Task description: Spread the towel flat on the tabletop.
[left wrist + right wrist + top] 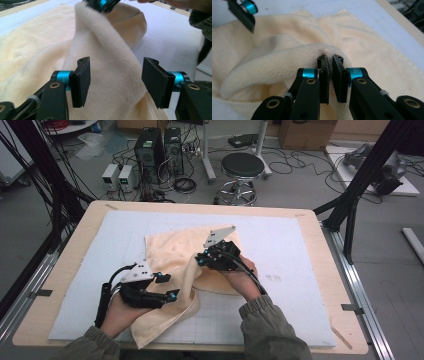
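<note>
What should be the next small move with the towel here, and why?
Probably the left gripper should close on the raised fold of the cream towel. The right gripper is already shut on the towel's edge and lifts it off the white mat, while the left jaws stand open with the fold between them, pads not pressing. A second grip would let both hands carry the fold over.

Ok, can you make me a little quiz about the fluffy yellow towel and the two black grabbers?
1. True or false: the right gripper is pinching a fold of the cream towel.
2. The left gripper has its jaws: A) clamped on the towel, B) apart with towel between them, C) holding a cup.
3. What does the towel lie on?

Key:
1. True.
2. B; its pads stand clear of the cloth.
3. A white gridded mat on the wooden table.
</note>
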{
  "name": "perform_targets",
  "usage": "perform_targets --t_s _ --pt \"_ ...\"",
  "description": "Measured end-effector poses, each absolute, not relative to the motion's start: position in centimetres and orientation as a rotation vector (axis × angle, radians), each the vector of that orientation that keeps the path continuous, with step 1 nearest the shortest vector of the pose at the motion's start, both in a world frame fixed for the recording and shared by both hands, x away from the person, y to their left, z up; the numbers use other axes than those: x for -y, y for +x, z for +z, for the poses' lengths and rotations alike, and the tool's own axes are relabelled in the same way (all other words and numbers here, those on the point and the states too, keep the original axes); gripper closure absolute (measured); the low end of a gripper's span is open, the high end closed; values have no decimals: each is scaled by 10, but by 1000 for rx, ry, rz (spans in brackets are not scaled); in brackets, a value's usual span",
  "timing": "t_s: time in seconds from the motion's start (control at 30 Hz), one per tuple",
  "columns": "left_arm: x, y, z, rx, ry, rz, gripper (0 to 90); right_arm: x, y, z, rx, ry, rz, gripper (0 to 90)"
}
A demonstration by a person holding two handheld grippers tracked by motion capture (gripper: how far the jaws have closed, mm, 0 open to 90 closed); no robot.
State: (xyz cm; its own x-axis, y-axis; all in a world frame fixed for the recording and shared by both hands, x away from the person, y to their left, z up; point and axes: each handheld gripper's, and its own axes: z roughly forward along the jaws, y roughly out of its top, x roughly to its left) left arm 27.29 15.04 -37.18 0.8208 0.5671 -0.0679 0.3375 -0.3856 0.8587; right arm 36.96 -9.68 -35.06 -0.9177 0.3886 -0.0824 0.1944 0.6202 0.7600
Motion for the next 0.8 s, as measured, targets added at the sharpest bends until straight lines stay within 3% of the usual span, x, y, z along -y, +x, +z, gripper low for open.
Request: perform_targets --t_s 0.17,0.23,0.3,0.37,0.67,0.8 --pt "-125 291 -385 -768 2054 317 426 92 379 -360 -2626 522 1191 841" --pt "-119 297 -390 -754 2083 310 560 93 379 -361 -2632 531 1187 835" --pt "-115 300 -394 -733 2117 335 766 97 380 -361 -2630 531 1183 812" --pt "-118 303 -395 -738 2123 347 826 101 379 -362 -2619 555 1193 746" --pt "-153 324 -393 -857 2080 400 840 130 353 -374 -2596 541 1237 656" --pt "-162 331 -395 -894 2071 431 839 127 339 -388 -2656 424 1102 624"
